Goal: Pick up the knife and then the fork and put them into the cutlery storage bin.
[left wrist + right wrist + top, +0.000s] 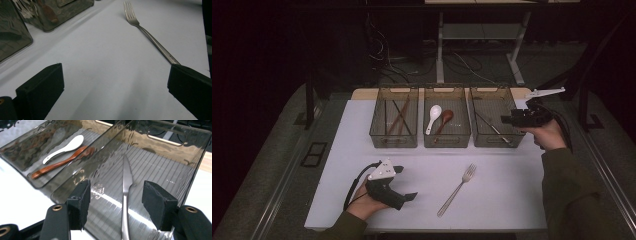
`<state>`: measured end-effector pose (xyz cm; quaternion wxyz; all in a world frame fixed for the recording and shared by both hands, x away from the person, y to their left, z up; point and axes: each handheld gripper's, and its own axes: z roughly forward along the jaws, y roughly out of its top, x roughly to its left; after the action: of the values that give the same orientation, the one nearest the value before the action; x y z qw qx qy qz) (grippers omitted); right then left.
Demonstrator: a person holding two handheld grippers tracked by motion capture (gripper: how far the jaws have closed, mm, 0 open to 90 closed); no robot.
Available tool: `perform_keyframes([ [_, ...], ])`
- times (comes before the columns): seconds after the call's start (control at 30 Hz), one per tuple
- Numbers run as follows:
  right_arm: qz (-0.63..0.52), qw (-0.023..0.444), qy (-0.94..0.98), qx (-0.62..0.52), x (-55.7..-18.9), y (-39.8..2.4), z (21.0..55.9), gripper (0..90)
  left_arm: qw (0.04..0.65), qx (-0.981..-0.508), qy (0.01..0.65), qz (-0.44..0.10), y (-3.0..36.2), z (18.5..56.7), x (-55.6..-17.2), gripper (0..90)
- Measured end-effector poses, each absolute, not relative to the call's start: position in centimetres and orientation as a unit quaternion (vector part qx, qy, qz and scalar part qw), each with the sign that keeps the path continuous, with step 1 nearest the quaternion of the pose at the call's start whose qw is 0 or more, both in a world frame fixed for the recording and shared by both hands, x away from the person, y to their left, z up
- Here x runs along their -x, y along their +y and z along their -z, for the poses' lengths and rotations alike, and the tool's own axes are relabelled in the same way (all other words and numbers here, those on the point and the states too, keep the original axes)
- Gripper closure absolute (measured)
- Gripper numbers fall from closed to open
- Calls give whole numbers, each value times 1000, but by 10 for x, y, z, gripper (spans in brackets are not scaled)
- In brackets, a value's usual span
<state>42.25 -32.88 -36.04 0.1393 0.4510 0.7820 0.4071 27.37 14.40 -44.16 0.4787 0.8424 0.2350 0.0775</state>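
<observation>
Now, the white counter [422, 165] sits lit in a very dark room, with cables and the legs of another desk on the floor beyond its far edge. Along the far side stand three smoky see-through bins in a row. Left bin [394, 117] has brown chopsticks [398, 118]. Middle bin [447, 117] carries a white spoon [433, 118] and a brown spoon [444, 121] side by side. Right bin [495, 117] holds a metal knife [126, 195], lying flat on the ribbed floor.

Right hand-held gripper [508, 119] hovers at the right bin's right wall, jaws apart, nothing between the pads, the knife lying below them in its own view.

Left hand-held gripper [408, 190] rests low on the near left of the counter, jaws spread wide and empty. A fork [457, 189] lies bare on the counter just to its right, tines pointing far, handle near, close to the gripper's right jaw in the left gripper view.
</observation>
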Motion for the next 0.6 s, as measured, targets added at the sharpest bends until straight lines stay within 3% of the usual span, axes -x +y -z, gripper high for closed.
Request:
perform_keyframes([
  [0.6, -464, 105, 776, -413, -370, -323, 378, 391, 475, -843, 238, -78, 144, 442, -274, 0],
])
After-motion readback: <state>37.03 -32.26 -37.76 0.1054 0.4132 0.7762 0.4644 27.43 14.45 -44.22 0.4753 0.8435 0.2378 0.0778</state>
